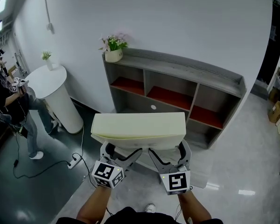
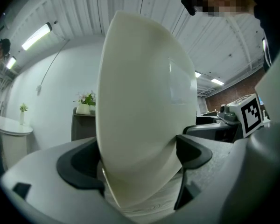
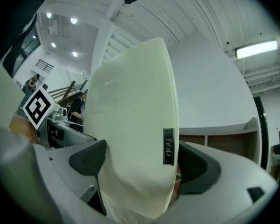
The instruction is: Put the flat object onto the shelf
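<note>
Left gripper (image 1: 123, 150), right gripper (image 1: 168, 150): fingers pinching board (image 1: 139, 127), short of shelf (image 1: 177, 71). Hold level, advance both together, set on shelf top.

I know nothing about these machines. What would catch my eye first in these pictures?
First, the flat cream pad in the middle of the head view, held up by the left claw and the right claw, each shut on its near edge. Beyond it a grey shelf with red-floored compartments stands against the white wall, with a potted plant on its left end.
</note>
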